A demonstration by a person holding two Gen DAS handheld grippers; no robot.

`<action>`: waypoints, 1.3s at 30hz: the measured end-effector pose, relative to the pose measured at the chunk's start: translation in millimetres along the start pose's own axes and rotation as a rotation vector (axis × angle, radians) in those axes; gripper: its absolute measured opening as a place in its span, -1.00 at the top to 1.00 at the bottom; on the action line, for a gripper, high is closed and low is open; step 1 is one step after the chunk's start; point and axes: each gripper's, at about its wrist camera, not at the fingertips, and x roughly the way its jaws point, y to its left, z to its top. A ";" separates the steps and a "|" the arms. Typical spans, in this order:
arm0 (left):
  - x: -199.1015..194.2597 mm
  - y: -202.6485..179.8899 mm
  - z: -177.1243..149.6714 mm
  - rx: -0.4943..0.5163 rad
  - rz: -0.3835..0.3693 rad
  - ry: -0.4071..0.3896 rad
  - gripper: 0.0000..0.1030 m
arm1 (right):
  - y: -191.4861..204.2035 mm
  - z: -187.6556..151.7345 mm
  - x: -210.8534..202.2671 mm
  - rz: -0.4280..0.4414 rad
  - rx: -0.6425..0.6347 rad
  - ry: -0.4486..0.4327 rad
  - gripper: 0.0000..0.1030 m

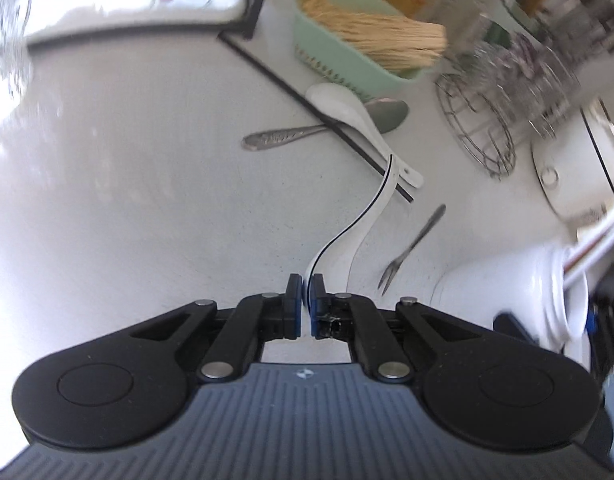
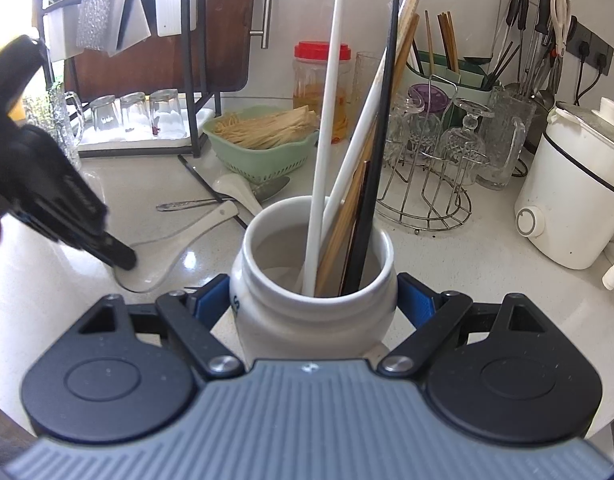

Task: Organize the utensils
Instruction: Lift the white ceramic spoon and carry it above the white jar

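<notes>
While my left fingers (image 1: 305, 292) pinch the rim of a white ceramic spoon (image 1: 359, 236), lifting it bowl-first so that its handle trails toward the pale speckled bench (image 1: 127, 200), my right fingers (image 2: 313, 300) clasp the white ceramic jar (image 2: 313, 312) from both sides. The jar stands on the bench and holds an upright bundle of chopsticks (image 2: 347, 184), white, black and wooden. In the left wrist view, a second white spoon (image 1: 347, 112) lies across a metal spoon (image 1: 319, 130) and a thin black chopstick (image 1: 307, 92); a small two-pronged fork (image 1: 413, 246) lies apart, nearer the jar. Behind these sits a green basket (image 2: 263, 152) of pale sticks, with a red-lidded jar (image 2: 321, 84) behind it. To the left, a black rack (image 2: 195, 80) stands over a tray of upturned glasses. To the right, a wire stand (image 2: 427, 184) carries cut-glass cups, beside a white electric cooker (image 2: 575, 200). The wall is tiled, with hanging tools and a socket strip at upper right.
</notes>
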 end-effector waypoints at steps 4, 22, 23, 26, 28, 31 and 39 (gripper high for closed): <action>-23.6 -9.2 0.9 0.123 0.021 0.001 0.91 | 0.0 -1.9 -0.8 0.001 -0.001 -0.011 -0.75; -85.7 -78.1 11.1 0.656 0.128 0.102 0.91 | -0.9 -5.2 -1.1 0.013 -0.001 -0.036 -0.75; -87.0 -81.8 13.4 0.670 0.134 0.114 0.91 | -0.8 -4.7 -0.9 0.012 0.000 -0.035 -0.75; -92.5 -93.1 17.6 0.736 0.150 0.145 0.91 | -0.4 -4.8 -1.3 0.010 0.002 -0.037 -0.75; -96.5 -99.4 21.0 0.771 0.160 0.160 0.91 | 0.2 -5.3 -1.5 0.008 0.005 -0.041 -0.75; -101.5 -107.4 26.8 0.811 0.173 0.174 0.91 | 0.6 -5.6 -1.4 0.005 0.006 -0.044 -0.75; -104.3 -131.6 34.2 0.891 0.169 0.222 0.91 | 0.6 -4.4 -1.5 0.005 0.005 -0.039 -0.75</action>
